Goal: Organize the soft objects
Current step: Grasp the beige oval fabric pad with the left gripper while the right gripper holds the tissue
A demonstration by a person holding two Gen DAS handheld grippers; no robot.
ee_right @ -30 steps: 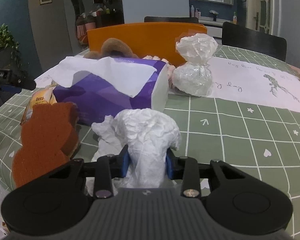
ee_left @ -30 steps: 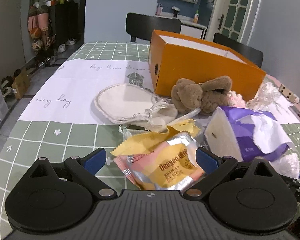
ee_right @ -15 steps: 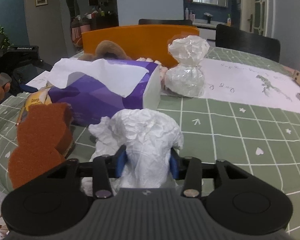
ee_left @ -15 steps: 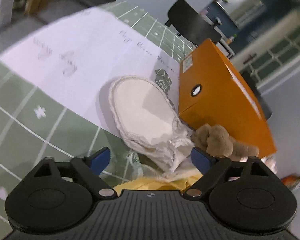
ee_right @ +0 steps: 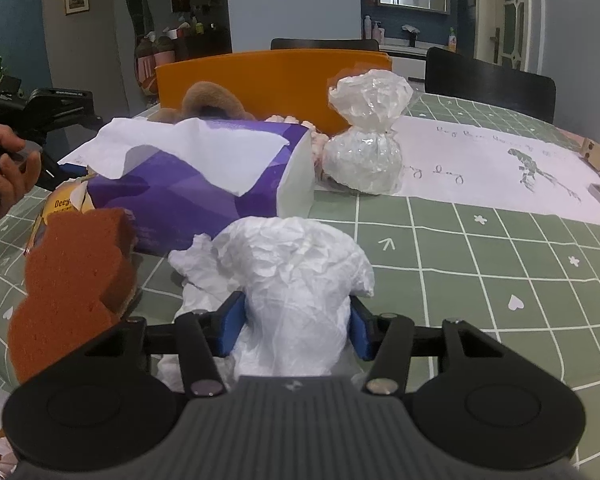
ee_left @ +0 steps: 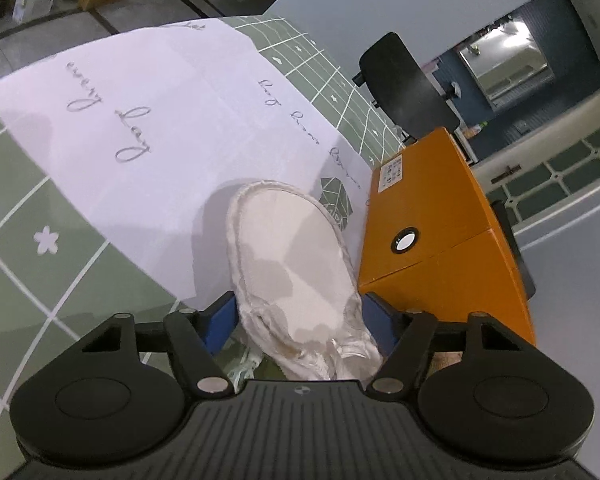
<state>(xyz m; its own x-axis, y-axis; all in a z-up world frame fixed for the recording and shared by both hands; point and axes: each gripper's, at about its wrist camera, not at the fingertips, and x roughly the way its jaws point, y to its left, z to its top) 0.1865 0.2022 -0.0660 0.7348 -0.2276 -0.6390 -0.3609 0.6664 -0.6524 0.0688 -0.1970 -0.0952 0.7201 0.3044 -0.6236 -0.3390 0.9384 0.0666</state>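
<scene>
My left tongs (ee_left: 300,322) were closing around the gathered neck of the cream cloth pouch (ee_left: 288,256), the blue pads (ee_left: 220,320) flanking it on both sides, though I could not tell whether they had bitten yet. The pouch lay flat on the white printed sheet (ee_left: 148,128), its far end rounded and its near end bunched into ties, right beside the orange box (ee_left: 444,240). I judged it light and limp: gripped at the neck it would dangle and fold, so the puckered seam, where the cloth is thickest, was the place to pinch rather than the thin flat body.

My right tongs (ee_right: 296,326) stood about half open with the crumpled white tissue wad (ee_right: 288,260) between the pads; it looked loosely cradled, not squeezed. That wad seemed featherweight and springy, likely to slip out unless taken through its dense middle. Beyond it on the green checked surface (ee_right: 480,272) sat the purple tissue pack (ee_right: 188,192), a rust-coloured sponge (ee_right: 72,280) to the left, and a knotted clear plastic bag (ee_right: 364,152).
</scene>
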